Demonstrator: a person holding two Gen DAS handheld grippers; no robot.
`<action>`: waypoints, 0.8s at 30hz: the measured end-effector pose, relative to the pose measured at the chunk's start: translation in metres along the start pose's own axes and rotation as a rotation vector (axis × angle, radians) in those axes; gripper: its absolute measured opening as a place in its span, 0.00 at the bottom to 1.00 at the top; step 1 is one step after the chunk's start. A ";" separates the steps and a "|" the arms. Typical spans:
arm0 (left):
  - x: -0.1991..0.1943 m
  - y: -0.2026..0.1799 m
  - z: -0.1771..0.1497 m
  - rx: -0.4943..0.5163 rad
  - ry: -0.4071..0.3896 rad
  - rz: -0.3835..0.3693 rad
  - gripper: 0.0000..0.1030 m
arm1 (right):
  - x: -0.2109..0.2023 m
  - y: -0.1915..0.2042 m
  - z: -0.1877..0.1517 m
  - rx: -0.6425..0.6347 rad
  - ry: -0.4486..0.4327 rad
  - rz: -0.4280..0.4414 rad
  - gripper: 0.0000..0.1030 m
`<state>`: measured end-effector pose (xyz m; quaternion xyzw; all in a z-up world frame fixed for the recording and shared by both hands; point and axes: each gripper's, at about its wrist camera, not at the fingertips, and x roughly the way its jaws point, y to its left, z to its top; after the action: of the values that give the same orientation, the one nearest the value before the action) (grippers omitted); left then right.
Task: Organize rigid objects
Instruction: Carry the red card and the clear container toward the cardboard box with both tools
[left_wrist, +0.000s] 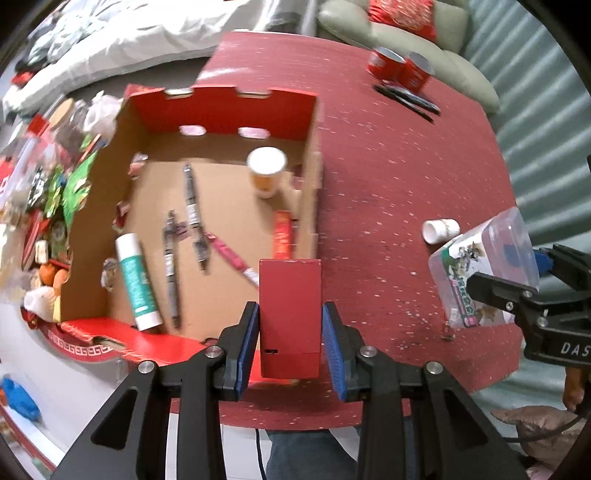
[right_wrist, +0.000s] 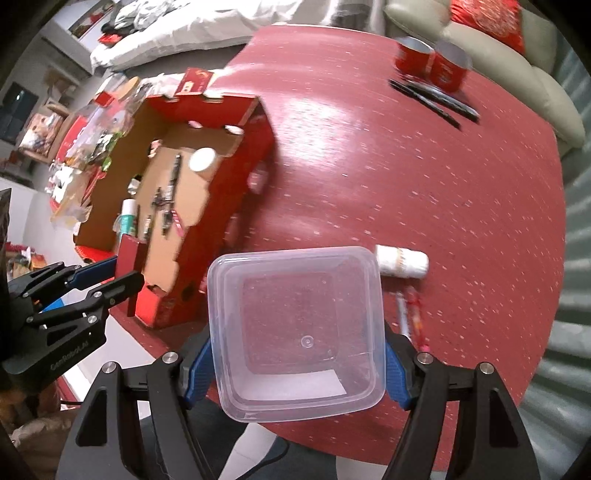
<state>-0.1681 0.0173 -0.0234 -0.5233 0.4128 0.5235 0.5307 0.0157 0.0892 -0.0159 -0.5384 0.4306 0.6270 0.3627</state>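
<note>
- Two grippers loaded: left gripper (left_wrist: 290, 332) pinches red box (left_wrist: 290, 317) over cardboard tray (left_wrist: 312, 192) near edge; right gripper (right_wrist: 297, 363) clamps clear container (right_wrist: 295, 332)
- Red table (right_wrist: 424, 177) right of tray mostly bare

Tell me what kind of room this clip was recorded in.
Probably a lived-in home, a bedroom or living room: rumpled white bedding behind the round red table, a cushioned sofa beside it, and household clutter to the left.

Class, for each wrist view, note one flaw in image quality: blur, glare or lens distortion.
Left wrist view: the clutter left of the cardboard box is smeared by motion blur. Right wrist view: a white glare patch sits on the red table, whose edge bows, fisheye-style.
</note>
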 end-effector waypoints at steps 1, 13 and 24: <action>-0.002 0.007 -0.001 -0.005 -0.007 -0.001 0.36 | 0.001 0.007 0.002 -0.006 0.001 0.002 0.73; -0.004 0.080 -0.003 -0.103 -0.027 0.035 0.36 | 0.009 0.086 0.025 -0.109 -0.009 0.012 0.73; 0.003 0.110 -0.005 -0.138 -0.017 0.034 0.36 | 0.022 0.132 0.038 -0.177 0.008 0.010 0.73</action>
<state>-0.2755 0.0018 -0.0407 -0.5474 0.3799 0.5640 0.4878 -0.1234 0.0761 -0.0162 -0.5687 0.3775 0.6623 0.3090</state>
